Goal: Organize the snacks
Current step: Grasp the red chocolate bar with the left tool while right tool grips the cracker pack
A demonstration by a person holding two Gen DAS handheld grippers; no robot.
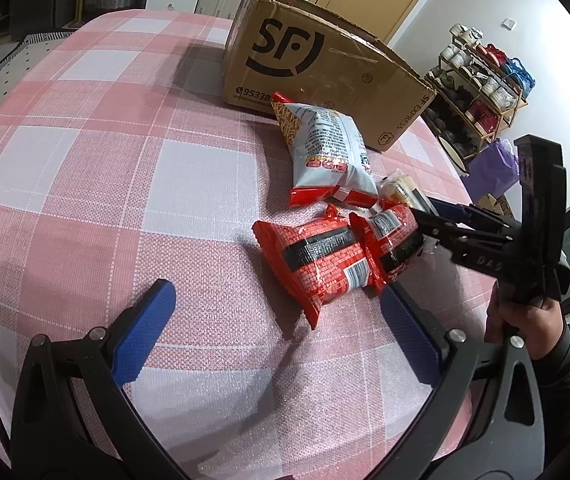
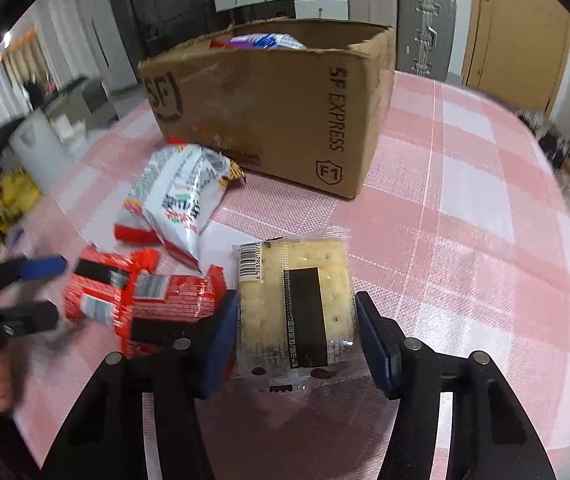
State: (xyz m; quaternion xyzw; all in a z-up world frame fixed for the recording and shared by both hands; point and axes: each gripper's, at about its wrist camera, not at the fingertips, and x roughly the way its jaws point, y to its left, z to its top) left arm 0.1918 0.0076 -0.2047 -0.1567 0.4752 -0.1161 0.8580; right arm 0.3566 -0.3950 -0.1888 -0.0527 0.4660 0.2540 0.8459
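An open SF cardboard box stands on the checked tablecloth; it also shows in the right wrist view with snacks inside. In front lie a white chip bag, two red packs and a clear cracker pack. My right gripper is open, its blue pads on either side of the cracker pack. In the left wrist view it reaches in from the right. My left gripper is open and empty, just short of the red packs.
The pink and white checked table extends left and toward me. A shoe rack stands beyond the table's right edge. Drawers, a suitcase and a door stand behind the box.
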